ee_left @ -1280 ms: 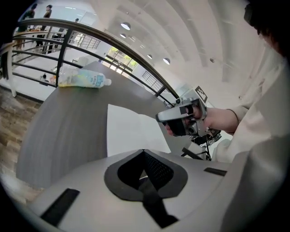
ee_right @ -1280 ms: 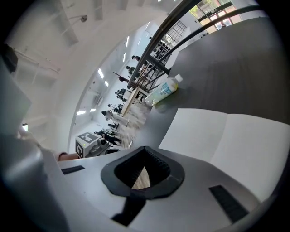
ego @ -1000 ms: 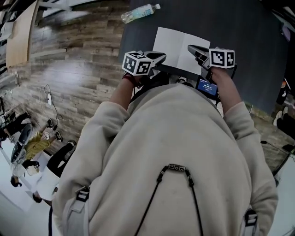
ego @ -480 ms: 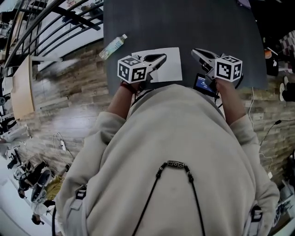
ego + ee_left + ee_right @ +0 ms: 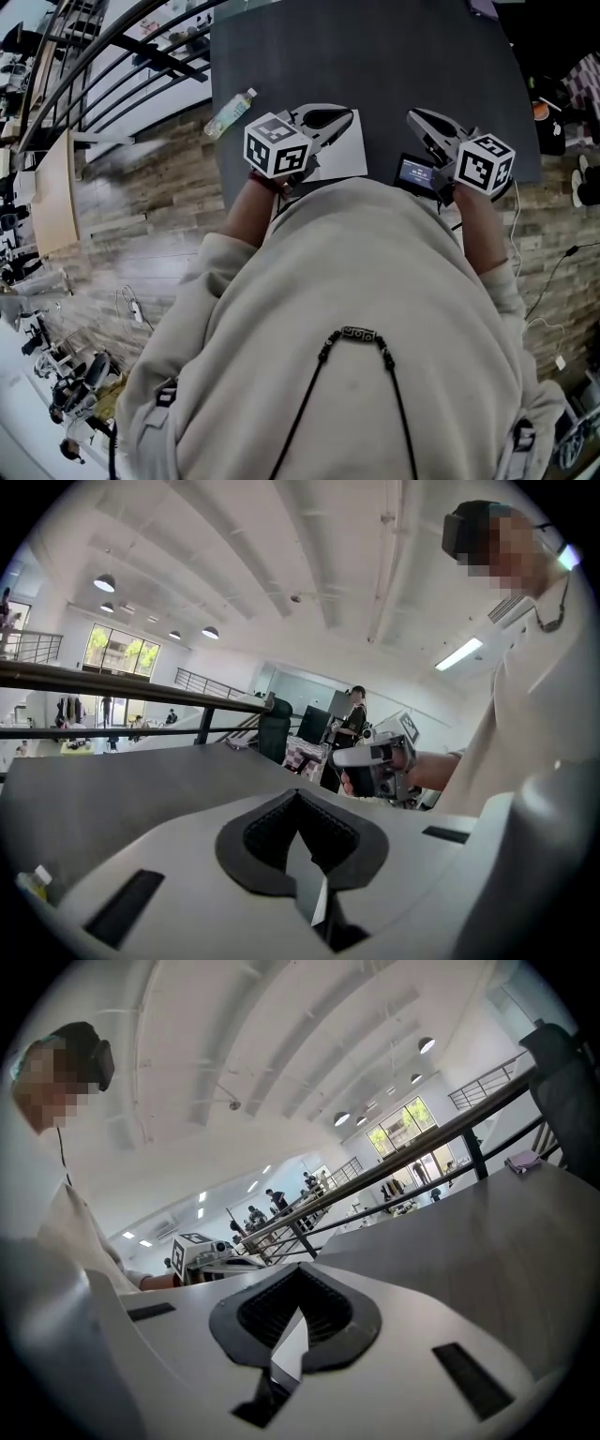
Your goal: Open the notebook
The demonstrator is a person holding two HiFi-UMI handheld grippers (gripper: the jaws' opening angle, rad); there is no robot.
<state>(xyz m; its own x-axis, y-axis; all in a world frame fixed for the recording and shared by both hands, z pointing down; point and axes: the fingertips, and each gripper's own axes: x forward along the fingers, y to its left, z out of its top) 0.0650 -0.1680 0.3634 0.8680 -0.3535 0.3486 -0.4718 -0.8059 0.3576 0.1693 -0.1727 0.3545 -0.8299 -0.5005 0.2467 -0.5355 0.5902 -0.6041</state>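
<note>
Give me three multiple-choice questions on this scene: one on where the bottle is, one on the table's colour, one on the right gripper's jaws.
1. Where does the bottle lie?
A. at the left edge of the table
B. at its far right corner
C. in its middle
2. The table's top is:
A. white
B. dark grey
C. red
3. The jaws of the right gripper are:
A. wide apart
B. closed on the bottle
C. together, empty

Answers: 1 A, the head view shows it at that edge. 2 B, the bare top is dark grey. 3 C, the pads meet with nothing between them.
</note>
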